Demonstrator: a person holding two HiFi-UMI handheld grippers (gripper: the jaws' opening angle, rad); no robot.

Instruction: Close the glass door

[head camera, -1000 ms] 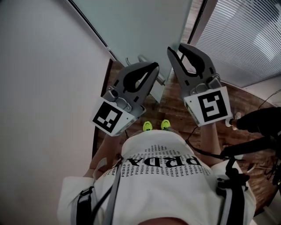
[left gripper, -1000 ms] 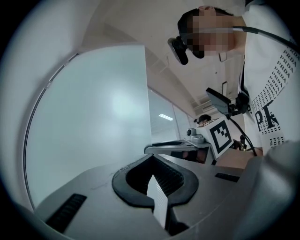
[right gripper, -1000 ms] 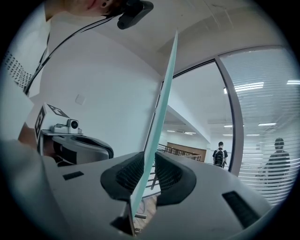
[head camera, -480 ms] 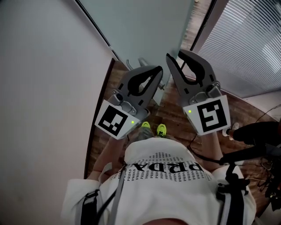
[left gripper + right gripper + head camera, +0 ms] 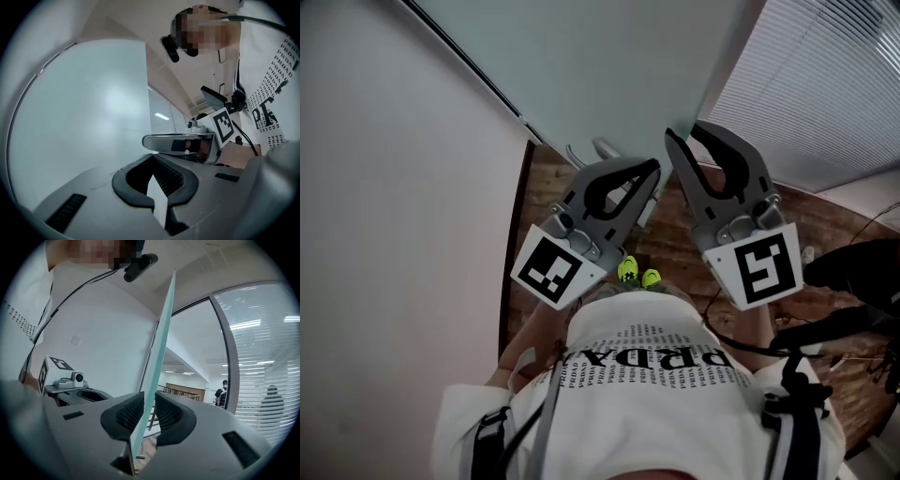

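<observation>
The right gripper (image 5: pixel 687 137) is clamped on the free edge of the glass door (image 5: pixel 609 66): in the right gripper view the pale green edge of the pane rises between the two dark ribbed pads (image 5: pixel 125 414), which close on it from either side. The left gripper (image 5: pixel 651 170) grips nothing; its jaws meet at the tips and leave only the hollow loop between them. In the head view the two grippers are side by side in front of the person's white printed shirt (image 5: pixel 652 375), the left one near the door's face and the right one at its edge. The door fills the top of that view, between a white wall (image 5: pixel 394 234) on the left and a panel of blinds (image 5: pixel 825 84) on the right. In the left gripper view a chrome handle (image 5: pixel 180 143) runs just beyond the jaws, level and beside the frosted face of the door. Below the grippers lie a wood floor (image 5: pixel 675 234) and the person's yellow shoes (image 5: pixel 637 275). Past the door's edge, the right gripper view shows a railing (image 5: pixel 164 390) and two people (image 5: pixel 222 391) far off.
</observation>
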